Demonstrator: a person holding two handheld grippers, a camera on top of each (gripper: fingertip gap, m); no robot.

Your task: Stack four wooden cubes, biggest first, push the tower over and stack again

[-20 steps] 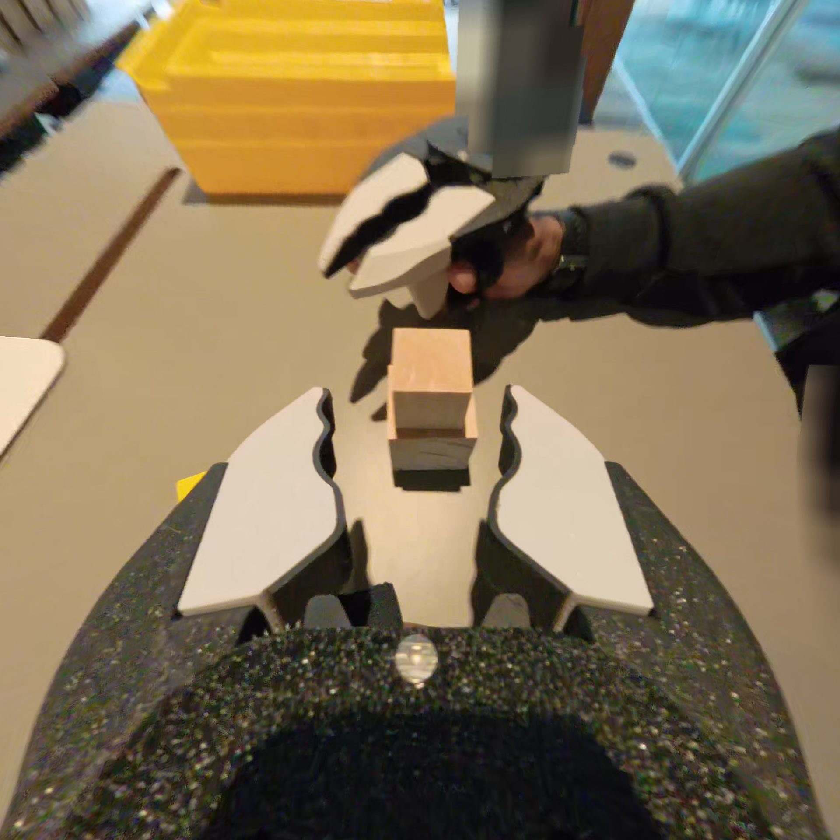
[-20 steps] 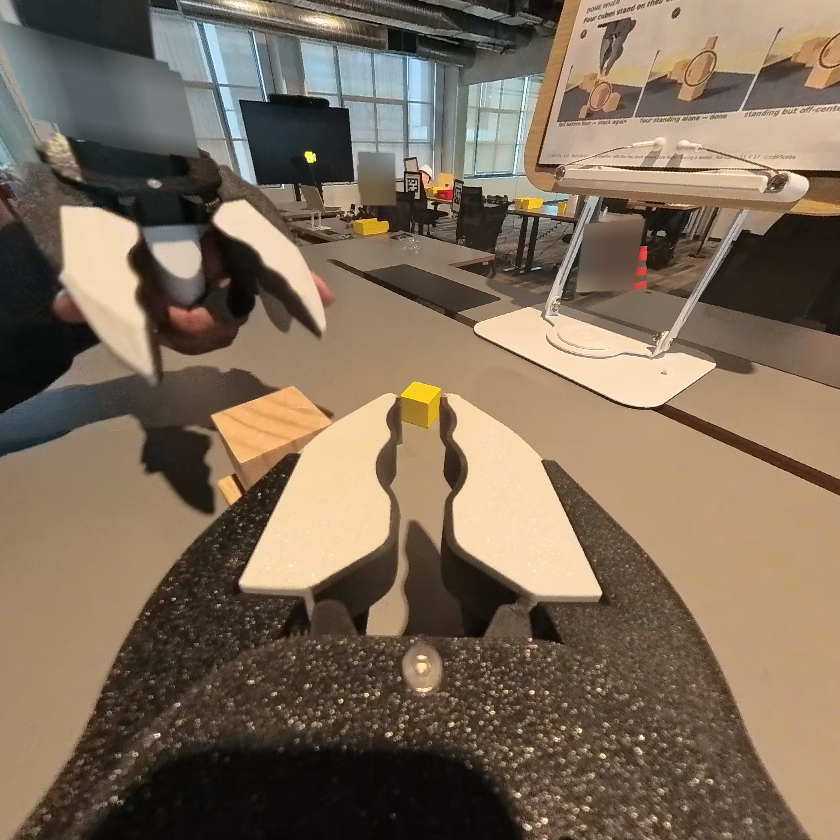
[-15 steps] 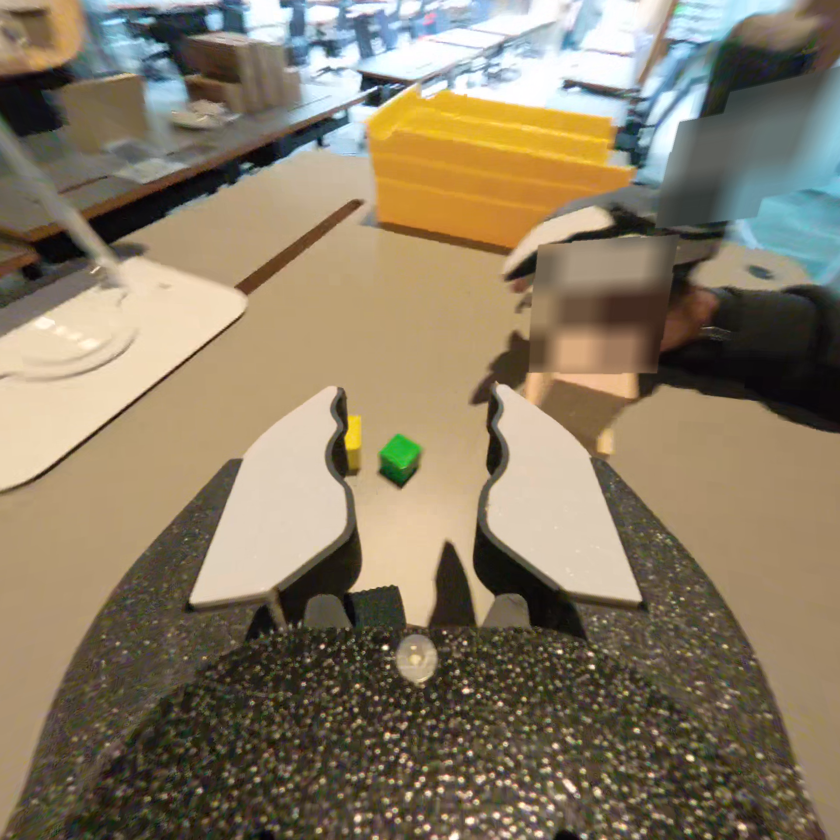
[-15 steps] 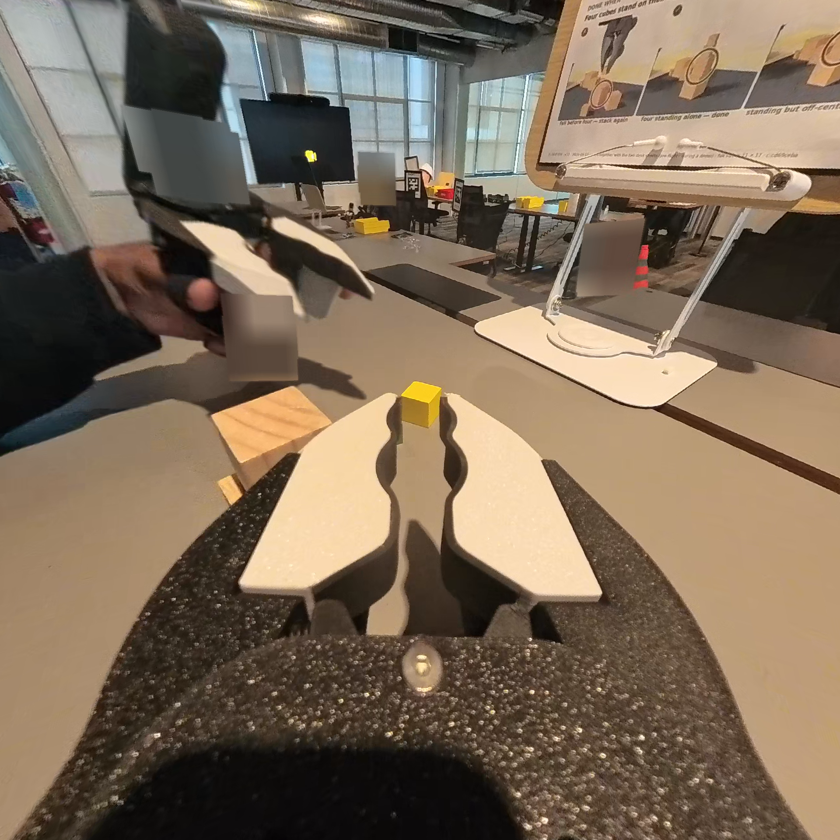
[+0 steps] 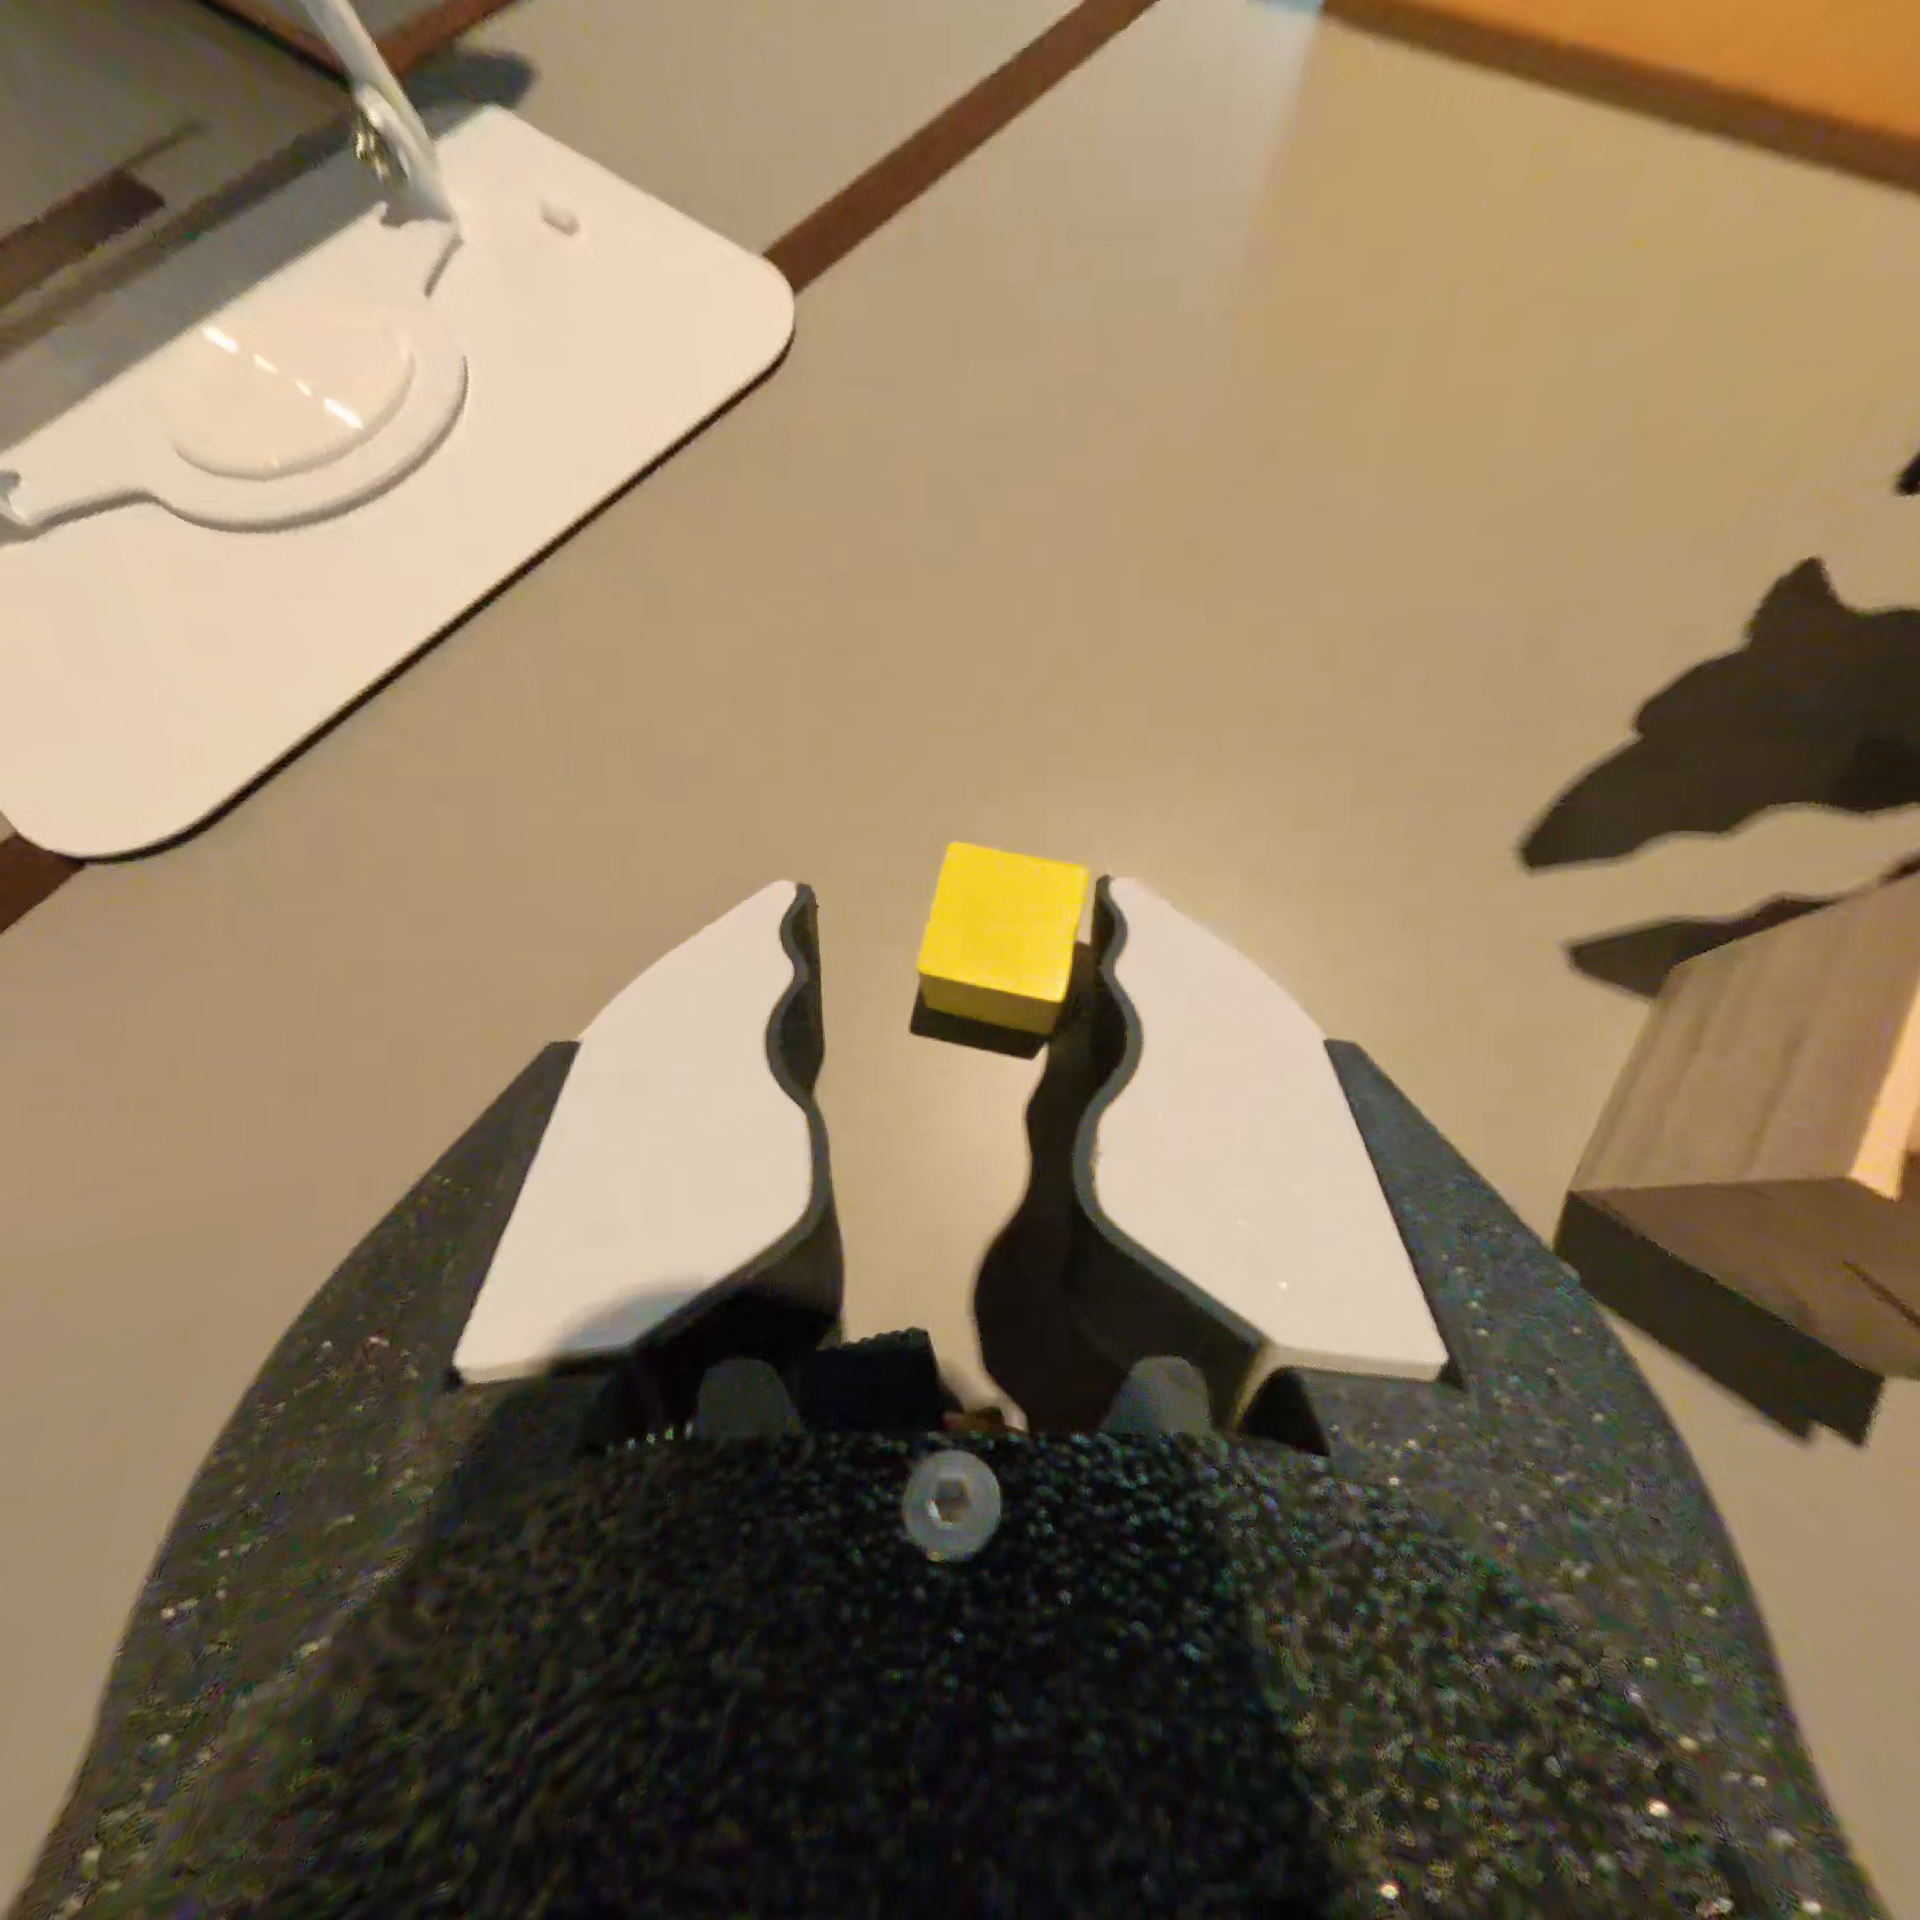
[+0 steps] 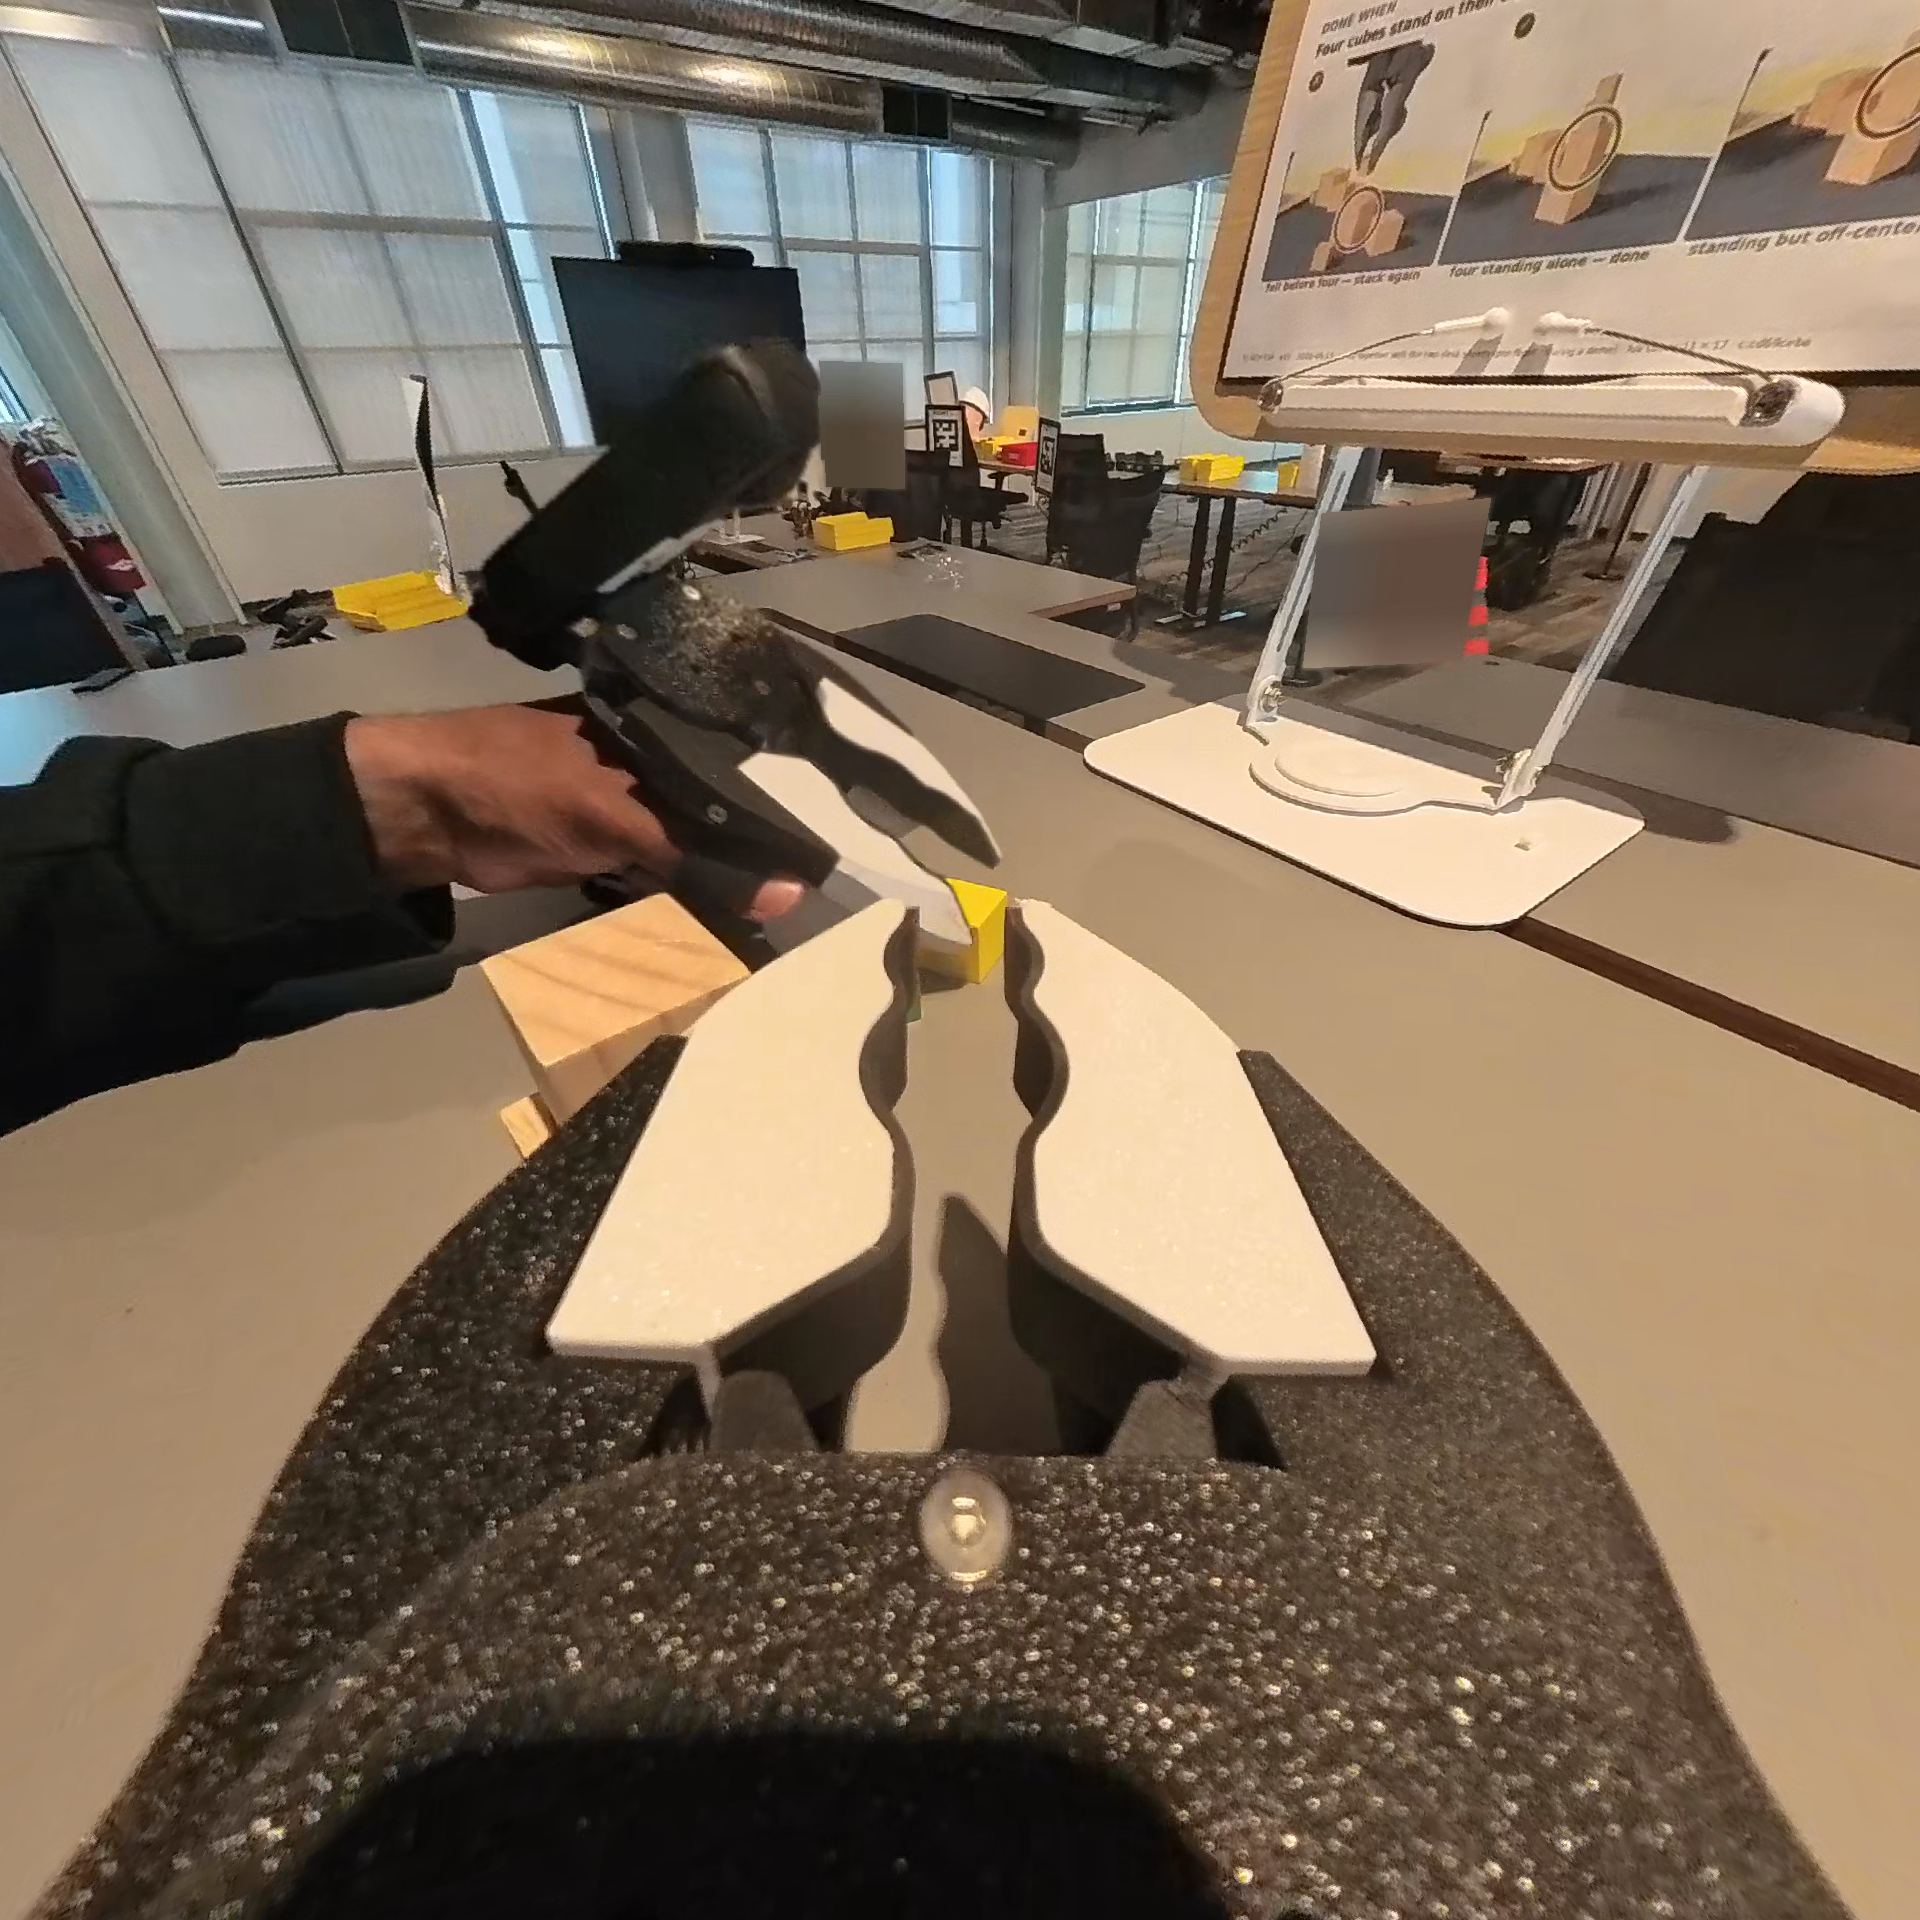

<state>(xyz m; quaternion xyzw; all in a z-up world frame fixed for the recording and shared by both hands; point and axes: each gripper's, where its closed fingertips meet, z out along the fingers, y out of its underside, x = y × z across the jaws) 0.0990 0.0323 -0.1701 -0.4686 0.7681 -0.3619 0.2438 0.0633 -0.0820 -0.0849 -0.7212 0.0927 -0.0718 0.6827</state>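
A yellow cube [image 5: 1000, 923] on the worktop [image 5: 1195, 499] is straddled by the spread left hand-held gripper [image 5: 961, 914]; the right hand-held gripper [image 6: 961, 920] is held slightly parted, empty.

Left gripper [image 5: 954, 914]: jaws spread apart, nothing clamped between them; white fingers [image 5: 665, 1122] angled downward toward the surface. Same gripper seen in right wrist view [image 6: 940, 862], tilted down and forward, tips low. Held by a bare hand [image 6: 488, 795] wrapped around the black grip, dark sleeve [image 6: 177, 894] reaching in from the left. Right gripper [image 6: 961, 930]: jaws nearly together, a narrow gap remaining, nothing held; level and low, well behind the left gripper's tips.
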